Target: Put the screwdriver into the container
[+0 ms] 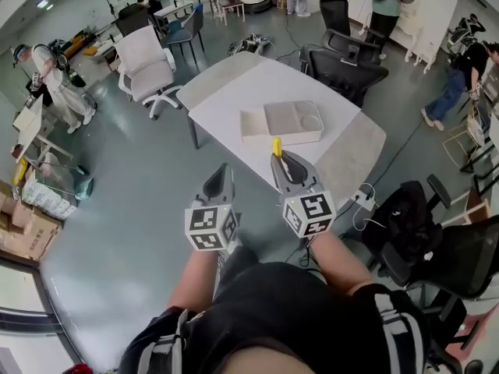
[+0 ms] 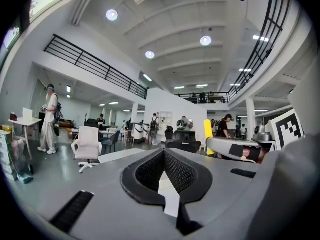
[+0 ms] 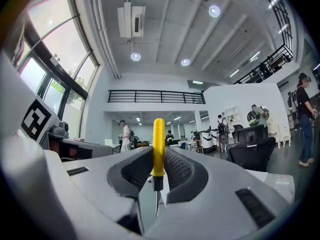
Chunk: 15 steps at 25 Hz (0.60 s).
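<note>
The right gripper view alone shows the whole screwdriver (image 3: 158, 136). It stands upright with its yellow handle above a dark collar and a thin metal shaft pointing down. The jaws of the right hand-held gripper (image 3: 158, 151) are closed on it. The head view shows only the yellow handle tip, on the near side of the white divided container (image 1: 282, 121) on the desk (image 1: 226, 84). The left hand-held gripper (image 2: 163, 154) has its jaws together on nothing. Whether the container holds anything is hard to make out.

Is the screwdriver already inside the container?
No, the yellow screwdriver is clamped between the right gripper's fingers, outside the white container.
</note>
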### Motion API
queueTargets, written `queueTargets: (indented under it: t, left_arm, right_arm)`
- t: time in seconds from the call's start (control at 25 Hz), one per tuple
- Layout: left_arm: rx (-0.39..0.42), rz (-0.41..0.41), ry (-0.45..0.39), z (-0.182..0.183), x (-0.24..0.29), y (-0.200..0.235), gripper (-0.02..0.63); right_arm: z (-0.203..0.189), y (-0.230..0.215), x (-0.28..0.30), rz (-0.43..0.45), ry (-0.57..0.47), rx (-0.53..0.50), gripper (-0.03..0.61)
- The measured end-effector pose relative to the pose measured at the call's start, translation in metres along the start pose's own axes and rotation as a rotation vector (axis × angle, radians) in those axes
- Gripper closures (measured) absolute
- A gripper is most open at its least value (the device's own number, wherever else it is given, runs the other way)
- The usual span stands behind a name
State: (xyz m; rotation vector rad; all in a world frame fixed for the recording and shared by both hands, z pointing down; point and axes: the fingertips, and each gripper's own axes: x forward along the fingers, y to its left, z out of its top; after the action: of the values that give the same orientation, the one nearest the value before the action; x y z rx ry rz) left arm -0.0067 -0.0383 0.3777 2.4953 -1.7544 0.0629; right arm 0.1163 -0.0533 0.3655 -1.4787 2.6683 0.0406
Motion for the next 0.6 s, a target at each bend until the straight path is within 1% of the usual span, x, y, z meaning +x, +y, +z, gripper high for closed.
queueTargets:
  t: [0.12,0.32,0.48,0.6]
  left_arm:
    - [-0.003,0.005,0.006,-0.004,0.017,0.012,0.607]
    - [0.004,0.006,-0.009,0.001,0.053,0.033,0.607]
    - [-0.005,-0.002,-0.010,0.002,0.089,0.056,0.607]
    - [-0.007,-0.013,-0.005,0.003,0.128,0.080,0.607]
  right_arm:
    - [-0.008,-0.003,0.020,0.014,0.010,-0.003,0.512]
    - [-0.014,-0.011,0.060,0.061,0.015,-0.025,0.512]
    - [-0.022,-0.023,0.101,0.061,0.021,-0.034,0.512]
    - [-0.026,-0.036,0.143,0.057,0.024,-0.041,0.512]
